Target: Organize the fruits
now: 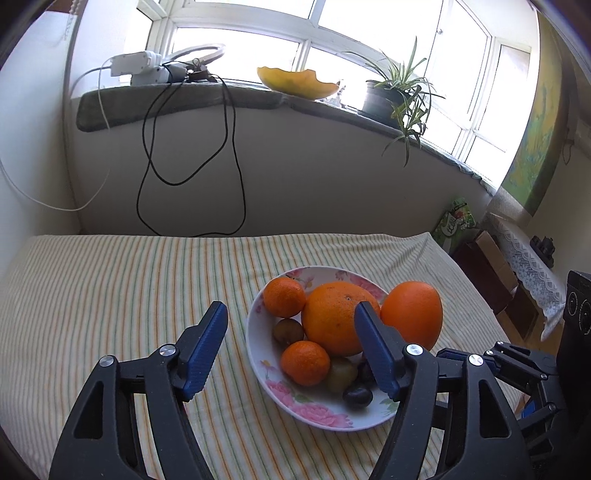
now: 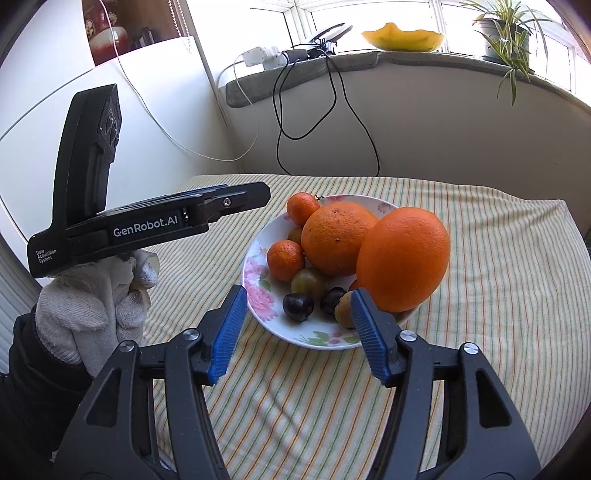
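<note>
From the left wrist, the left tool (image 1: 290, 345) hangs over the near rim of a flowered bowl (image 1: 258, 354) on the striped bench cloth (image 1: 110, 295). Its blue pads stand spread with nothing pinched — only bowl and fruit show in the gap. The bowl holds a large orange (image 1: 332, 317) in the middle, two mandarins (image 1: 283, 297) (one at the far left, one nearer the camera), a pale green plum (image 1: 341, 373) and dark plums (image 1: 357, 395) at the near edge. A second big orange (image 1: 412, 314) sits at the bowl's right side, leaning on the first. At far right the other tool's black frame shows.

From the right wrist, the right tool (image 2: 295, 334) is also spread and empty, its pads framing the bowl's (image 2: 255, 266) near rim and the dark plums (image 2: 298, 306). The big orange (image 2: 404, 254) at the right rests on the rim against the middle orange (image 2: 334, 240). To the left, a gloved hand (image 2: 92, 314) grips the left tool's handle; its jaws cannot be read from this side. A sill (image 2: 332, 70) behind carries a plant (image 2: 506, 33) and cables.
</note>
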The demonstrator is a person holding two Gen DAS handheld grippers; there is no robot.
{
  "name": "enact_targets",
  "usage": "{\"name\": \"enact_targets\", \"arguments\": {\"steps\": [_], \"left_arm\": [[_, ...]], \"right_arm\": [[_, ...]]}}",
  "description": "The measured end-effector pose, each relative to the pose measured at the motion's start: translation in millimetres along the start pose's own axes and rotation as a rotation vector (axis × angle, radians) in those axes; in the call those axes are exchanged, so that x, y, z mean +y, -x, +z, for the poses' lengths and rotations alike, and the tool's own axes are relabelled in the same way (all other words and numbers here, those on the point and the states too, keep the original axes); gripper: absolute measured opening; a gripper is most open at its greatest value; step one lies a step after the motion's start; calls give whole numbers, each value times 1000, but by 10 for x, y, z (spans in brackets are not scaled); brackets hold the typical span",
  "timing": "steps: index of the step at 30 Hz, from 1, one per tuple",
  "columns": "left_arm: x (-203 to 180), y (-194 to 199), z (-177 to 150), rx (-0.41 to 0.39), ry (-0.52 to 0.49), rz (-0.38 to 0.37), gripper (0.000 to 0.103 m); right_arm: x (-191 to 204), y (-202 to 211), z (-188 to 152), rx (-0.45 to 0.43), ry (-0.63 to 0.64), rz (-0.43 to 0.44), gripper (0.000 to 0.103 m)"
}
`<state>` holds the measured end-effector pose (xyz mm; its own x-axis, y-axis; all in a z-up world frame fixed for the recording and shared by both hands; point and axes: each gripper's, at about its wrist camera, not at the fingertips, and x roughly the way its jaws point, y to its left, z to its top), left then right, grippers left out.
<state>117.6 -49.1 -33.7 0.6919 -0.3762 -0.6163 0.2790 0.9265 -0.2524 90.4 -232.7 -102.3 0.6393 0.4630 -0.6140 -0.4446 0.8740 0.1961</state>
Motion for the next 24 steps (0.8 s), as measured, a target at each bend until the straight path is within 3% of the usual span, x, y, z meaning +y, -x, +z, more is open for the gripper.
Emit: {"name": "enact_targets", "arguments": {"steps": [7,9,11,17,24], "left_arm": [[22,84,-40,2,3,27,71],[27,108,-53,3,6,35,72],[25,135,-70,4,5,45,75],[-10,258,-158,-2,-7,80,79],[-62,456,-280,-30,-23,181,82]], "right_arm": [[-1,61,13,-9,0,-15,62],[-2,82,6,-17,0,-21,77],[6,106,6,-28,1,-30,82],[-3,182,16,-46,-5,-52,86],[-14,277,28,-70,-14,-139,87]]}}
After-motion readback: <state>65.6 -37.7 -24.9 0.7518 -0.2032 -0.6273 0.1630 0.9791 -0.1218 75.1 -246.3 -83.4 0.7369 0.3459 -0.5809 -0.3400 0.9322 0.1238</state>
